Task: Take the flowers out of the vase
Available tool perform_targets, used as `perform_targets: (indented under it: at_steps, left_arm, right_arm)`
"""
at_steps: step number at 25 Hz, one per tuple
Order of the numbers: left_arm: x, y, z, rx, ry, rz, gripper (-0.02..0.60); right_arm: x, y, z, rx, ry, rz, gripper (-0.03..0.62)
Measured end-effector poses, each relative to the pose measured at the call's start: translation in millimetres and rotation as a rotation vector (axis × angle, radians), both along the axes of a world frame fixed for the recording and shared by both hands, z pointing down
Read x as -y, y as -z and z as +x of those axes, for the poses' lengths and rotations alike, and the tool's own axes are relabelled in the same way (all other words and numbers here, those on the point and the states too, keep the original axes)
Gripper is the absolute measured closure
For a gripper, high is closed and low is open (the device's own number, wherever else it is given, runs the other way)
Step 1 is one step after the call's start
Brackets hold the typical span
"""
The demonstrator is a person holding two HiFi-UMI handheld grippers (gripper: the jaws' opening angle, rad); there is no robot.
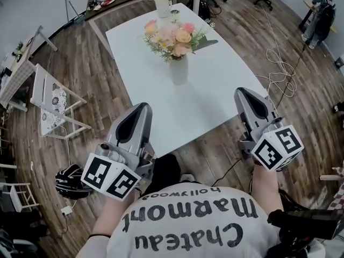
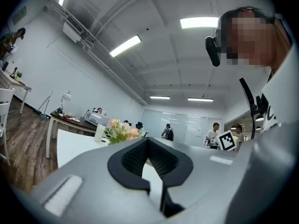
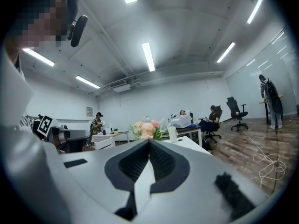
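The left tongs (image 1: 141, 109) are pointing forward at the near left edge of the white tabletop (image 1: 215, 85), their jaws sitting pressed together with nothing caught between them. The right tongs (image 1: 243, 93) are doing the same at the near right corner, closed tight and carrying nothing. Both are hovering level, well apart from each other, with the person's (image 1: 188, 224) body showing between them at the bottom of the head view. The flowers (image 1: 173, 36), a bunch of pink, peach and cream blooms with green leaves, are standing in the white vase (image 1: 179, 70), which is sitting upright near the middle of the tabletop, well ahead of both tongs and roughly between their lines of aim. In each gripper view the bouquet is showing just above the closed jaw tips, far off. A white cup (image 1: 161, 3) is standing at the far end of the tabletop. A white chair (image 1: 51, 104) is lying on the wooden floor (image 1: 91, 69) to the left, and a pale cable (image 1: 279, 63) is trailing across the floor to the right.
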State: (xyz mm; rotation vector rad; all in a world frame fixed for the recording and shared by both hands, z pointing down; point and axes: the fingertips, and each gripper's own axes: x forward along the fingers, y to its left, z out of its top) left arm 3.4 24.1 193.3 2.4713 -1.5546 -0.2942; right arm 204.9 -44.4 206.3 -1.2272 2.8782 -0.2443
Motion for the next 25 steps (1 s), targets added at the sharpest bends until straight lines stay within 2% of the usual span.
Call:
perform_targets:
  at_steps: [8, 17, 25]
  left_arm:
    - [53.9, -12.6, -25.7, 0.005, -0.065, -0.035, 0.575]
    - [112.7, -19.9, -53.7, 0.037, -0.214, -0.049, 0.575]
    - [151.3, -44.1, -64.2, 0.041, -0.382, -0.089, 0.575]
  right_arm:
    - [39.7, -9.6, -24.7, 0.002, -0.056, -0.028, 0.579]
    - [73.1, -15.0, -62.5, 0.006, -0.149, -0.046, 0.579]
    - [88.9, -29.2, -89.2, -0.006, -0.260, -0.076, 0.579]
